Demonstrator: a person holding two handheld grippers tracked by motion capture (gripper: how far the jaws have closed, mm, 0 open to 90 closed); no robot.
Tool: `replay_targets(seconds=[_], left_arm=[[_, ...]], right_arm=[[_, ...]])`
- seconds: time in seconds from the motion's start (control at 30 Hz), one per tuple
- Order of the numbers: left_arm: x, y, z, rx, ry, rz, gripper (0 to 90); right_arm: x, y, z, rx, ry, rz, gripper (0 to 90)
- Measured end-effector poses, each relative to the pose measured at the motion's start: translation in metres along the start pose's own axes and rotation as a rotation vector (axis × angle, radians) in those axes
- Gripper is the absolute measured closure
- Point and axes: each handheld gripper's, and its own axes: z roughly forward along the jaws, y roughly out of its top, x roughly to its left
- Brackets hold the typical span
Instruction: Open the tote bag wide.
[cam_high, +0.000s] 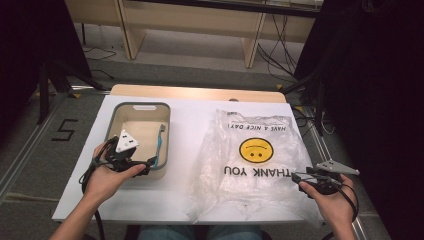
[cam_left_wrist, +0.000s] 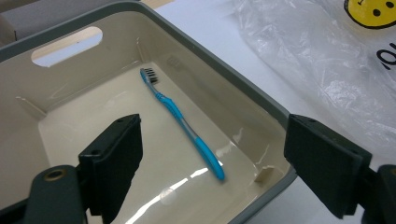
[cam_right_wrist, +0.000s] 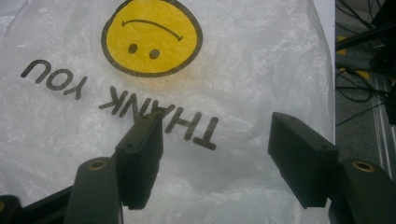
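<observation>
Your left gripper (cam_high: 145, 165) sits at the near edge of the tub (cam_high: 116, 111), on the left side of the white worktop (cam_high: 185, 112). Its fingers (cam_left_wrist: 114, 161) are spread wide and hold nothing. In the left gripper view, one finger hangs over the inside of the tub and the other is out past the tub's near wall.

The blue toothbrush (cam_left_wrist: 184, 123) lies flat on the tub's floor, between the two fingers but farther off, and nothing touches it. Its dark bristles point to the far end of the tub, where there is a handle hole. Its blue tail end is near the corner closest to you. From the high view, the toothbrush (cam_high: 159, 145) lies along the tub's right wall.

Your right gripper (cam_high: 296, 176) is on the right side of the worktop, at the near right edge of the plastic bag (cam_high: 255, 175). Its fingers (cam_right_wrist: 140, 156) are open too, with nothing between them. They hang over the crinkly bag (cam_right_wrist: 243, 70), close to the words THANK YOU. You cannot tell whether they touch the plastic.

The bag lies flat just to the right of the tub. It has a yellow smiley face (cam_high: 255, 150) on it, and the face and words look upside down from your side.
</observation>
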Motion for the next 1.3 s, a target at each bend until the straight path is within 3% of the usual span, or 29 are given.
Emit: replay_targets(seconds=[0.3,0.5,0.6,0.63,0.73,0.77,0.9,0.97,1.0,1.13,1.3], left_arm=[[-0.013,0.006,0.002,-0.001,-0.026,0.003,21.8],[-0.035,0.014,0.005,-0.011,-0.077,0.018,24.3],[-0.053,0.017,0.012,-0.012,-0.127,0.039,26.2],[-0.053,0.017,0.012,-0.012,-0.127,0.039,26.5],[-0.073,0.019,0.023,0.016,-0.170,0.082,26.9],[-0.073,0.019,0.023,0.016,-0.170,0.082,27.0],[-0.098,0.018,0.040,0.050,-0.197,0.106,28.7],[-0.102,0.017,0.044,0.062,-0.196,0.117,28.8],[-0.111,0.016,0.051,0.088,-0.200,0.133,28.8],[-0.122,0.010,0.066,0.141,-0.194,0.147,28.8],[-0.127,0.003,0.077,0.168,-0.184,0.139,29.1]], right_arm=[[-0.004,-0.001,-0.001,0.025,-0.016,0.021,36.4],[-0.005,0.001,-0.001,0.039,-0.024,0.026,36.3],[-0.006,0.003,0.000,0.047,-0.034,0.031,36.3],[-0.006,0.003,0.000,0.047,-0.034,0.031,36.3],[-0.007,0.002,0.001,0.068,-0.042,0.034,36.3],[-0.007,0.002,0.001,0.074,-0.047,0.032,36.3],[-0.009,-0.001,0.001,0.090,-0.074,0.022,36.3],[-0.010,-0.001,0.001,0.095,-0.077,0.022,36.1],[-0.012,-0.003,0.001,0.108,-0.092,0.030,35.6],[-0.016,-0.007,0.002,0.146,-0.122,0.026,35.0],[-0.022,-0.012,0.003,0.174,-0.136,0.043,35.0]])
